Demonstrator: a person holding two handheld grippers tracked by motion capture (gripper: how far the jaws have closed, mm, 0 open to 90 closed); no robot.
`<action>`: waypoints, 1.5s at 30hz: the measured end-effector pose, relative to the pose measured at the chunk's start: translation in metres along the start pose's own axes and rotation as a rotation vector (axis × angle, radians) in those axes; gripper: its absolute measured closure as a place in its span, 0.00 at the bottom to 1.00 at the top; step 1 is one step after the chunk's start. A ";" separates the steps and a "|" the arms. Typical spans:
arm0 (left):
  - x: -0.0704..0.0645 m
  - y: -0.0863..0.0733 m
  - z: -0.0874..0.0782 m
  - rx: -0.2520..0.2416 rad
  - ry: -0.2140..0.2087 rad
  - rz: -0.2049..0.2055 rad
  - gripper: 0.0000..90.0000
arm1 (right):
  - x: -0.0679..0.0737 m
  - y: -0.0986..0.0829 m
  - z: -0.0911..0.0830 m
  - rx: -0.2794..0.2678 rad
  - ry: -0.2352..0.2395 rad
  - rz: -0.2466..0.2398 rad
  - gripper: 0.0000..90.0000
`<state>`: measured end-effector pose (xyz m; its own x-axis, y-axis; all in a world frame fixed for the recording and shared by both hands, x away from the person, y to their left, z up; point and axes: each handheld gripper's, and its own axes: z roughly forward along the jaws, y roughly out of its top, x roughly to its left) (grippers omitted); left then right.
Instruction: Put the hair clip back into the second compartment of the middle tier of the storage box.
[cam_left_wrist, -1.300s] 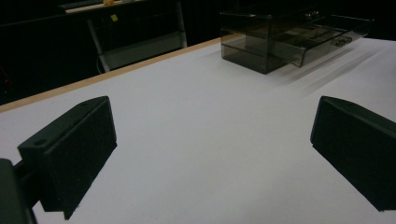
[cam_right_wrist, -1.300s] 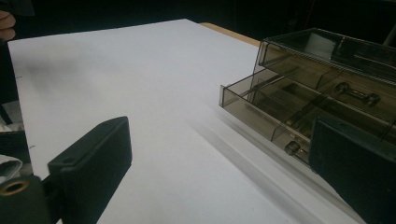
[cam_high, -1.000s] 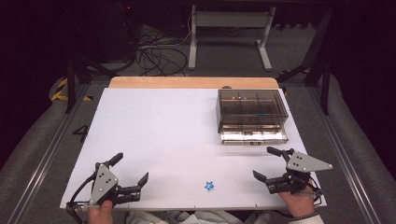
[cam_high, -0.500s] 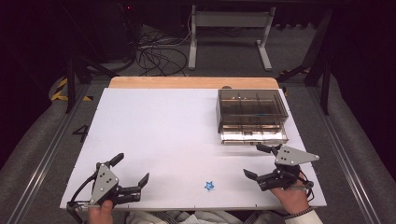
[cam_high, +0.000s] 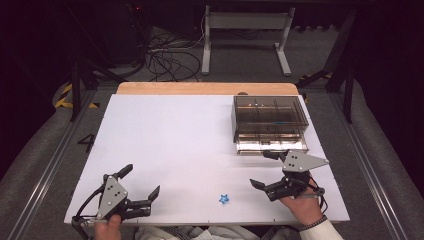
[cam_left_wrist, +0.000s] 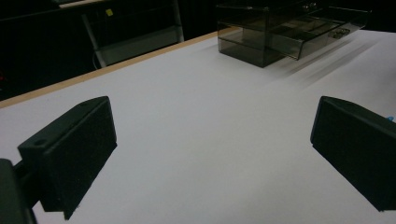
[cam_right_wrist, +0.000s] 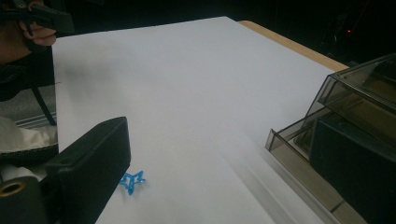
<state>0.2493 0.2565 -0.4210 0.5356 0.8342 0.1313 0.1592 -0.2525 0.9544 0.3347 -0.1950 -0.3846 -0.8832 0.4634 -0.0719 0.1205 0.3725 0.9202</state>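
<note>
White board (cam_high: 190, 145) covers most of the table, with a strip of wood edge (cam_high: 205, 88) showing at the far side. My left gripper (cam_high: 141, 186) sits at the near left corner, jaws spread wide, nothing between them; in the left gripper view only bare white lies in the gap. My right gripper (cam_high: 266, 171) is at the near right, jaws also apart and empty, one tip close to the box's front tray, the other pointing toward the star. Blue star (cam_high: 224, 199) lies flat on the board near the front edge, between my two grippers, nearer the right one; in the right gripper view it rests just beside the left-hand jaw, not touched. Smoky clear box (cam_high: 270, 117) stands at the far right of the board, its lower tray pulled out toward me. Beyond the table: dark room, grey floor, tangled cables (cam_high: 170, 57), a metal stand (cam_high: 245, 35). A "4" (cam_high: 87, 142) is marked left of the board
</note>
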 end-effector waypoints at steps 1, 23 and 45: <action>0.000 0.000 0.000 0.001 -0.001 0.003 0.01 | 0.000 0.000 0.000 0.000 0.000 0.000 0.07; 0.000 0.000 0.000 0.002 0.002 0.007 0.01 | 0.005 0.021 0.026 0.007 0.051 -0.030 0.06; 0.000 0.000 0.000 0.004 -0.001 0.002 0.01 | 0.005 0.025 0.039 0.005 0.136 0.065 0.05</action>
<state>0.2493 0.2561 -0.4207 0.5367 0.8332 0.1331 0.1617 -0.2564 0.9530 0.3510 -0.1515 -0.3768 -0.9268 0.3732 0.0410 0.1812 0.3490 0.9194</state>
